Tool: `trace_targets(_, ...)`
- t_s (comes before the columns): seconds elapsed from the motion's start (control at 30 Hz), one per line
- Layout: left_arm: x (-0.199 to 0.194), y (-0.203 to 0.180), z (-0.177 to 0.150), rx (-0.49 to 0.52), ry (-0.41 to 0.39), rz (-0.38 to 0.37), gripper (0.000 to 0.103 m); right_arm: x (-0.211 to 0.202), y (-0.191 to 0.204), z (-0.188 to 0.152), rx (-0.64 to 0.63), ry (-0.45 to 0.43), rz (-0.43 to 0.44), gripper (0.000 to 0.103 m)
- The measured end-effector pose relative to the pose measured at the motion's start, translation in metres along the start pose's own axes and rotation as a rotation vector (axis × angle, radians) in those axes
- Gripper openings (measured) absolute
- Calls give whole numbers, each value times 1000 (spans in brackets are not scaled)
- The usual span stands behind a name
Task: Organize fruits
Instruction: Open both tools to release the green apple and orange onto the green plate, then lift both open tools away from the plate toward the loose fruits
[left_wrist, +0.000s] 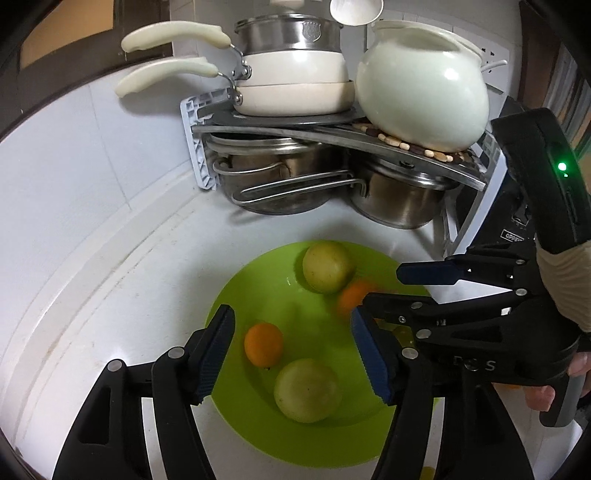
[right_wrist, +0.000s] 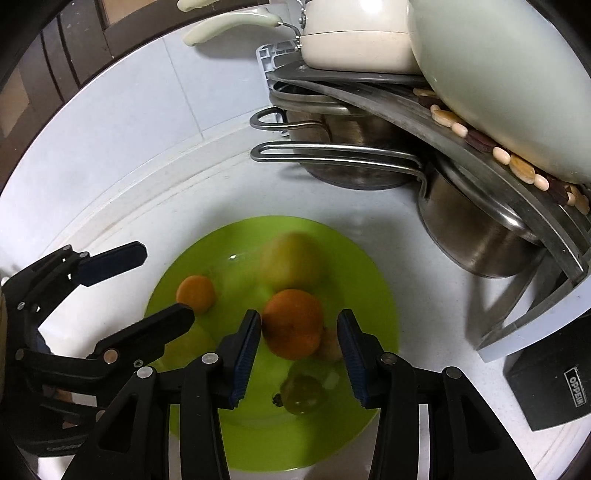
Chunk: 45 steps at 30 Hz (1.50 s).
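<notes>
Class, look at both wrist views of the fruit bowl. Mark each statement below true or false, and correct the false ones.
1. The bowl is green. True.
2. The bowl holds only oranges. False: it holds two oranges and yellow-green fruits.
3. Both grippers are open. True: the left gripper and right gripper both have parted jaws.
4. The white kettle sits inside the bowl. False: it stands on the rack.
5. Steel pots sit under the rack. True.

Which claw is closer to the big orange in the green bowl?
The right claw. The big orange sits between its open fingers, touching one. The left claw hangs open farther off, over the other fruit.
</notes>
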<state>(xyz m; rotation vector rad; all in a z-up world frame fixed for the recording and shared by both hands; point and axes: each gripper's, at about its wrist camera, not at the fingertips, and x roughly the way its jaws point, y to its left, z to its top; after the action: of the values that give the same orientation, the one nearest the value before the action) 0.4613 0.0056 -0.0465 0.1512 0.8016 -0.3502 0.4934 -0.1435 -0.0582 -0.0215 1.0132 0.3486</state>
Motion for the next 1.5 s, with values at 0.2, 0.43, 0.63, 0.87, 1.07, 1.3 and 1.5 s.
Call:
trace_targets(0.2, -10, -2, -5, -11, -2, 11, 67, -7, 5, -5, -14, -6, -6, 45)
trace_targets(0.43, -30, -6, -7, -14, -32, 18, 69, -26, 8, -11, -20, -41, -24, 44)
trace_targets(0.63, -58, -12, -13, -37, -68, 16, 74, -55, 9, -23, -7, -85, -40, 45)
trace_targets(0.87, -92, -33, -29, -33, -124, 16, 80, -96, 12, -47, -12, -157, -85, 53)
trace_targets(1.07, -121, -47, -43, -39, -169, 15, 87, -129, 20, -71, -21, -211, -127, 61)
trace_targets(1.3, -143, -58, -62, -71, -188, 10, 90, -161, 23, -102, -8, -263, -170, 69)
trace_targets(1.5, -146, -62, -81, -101, -170, 22, 92, -174, 24, -131, -7, -292, -260, 74)
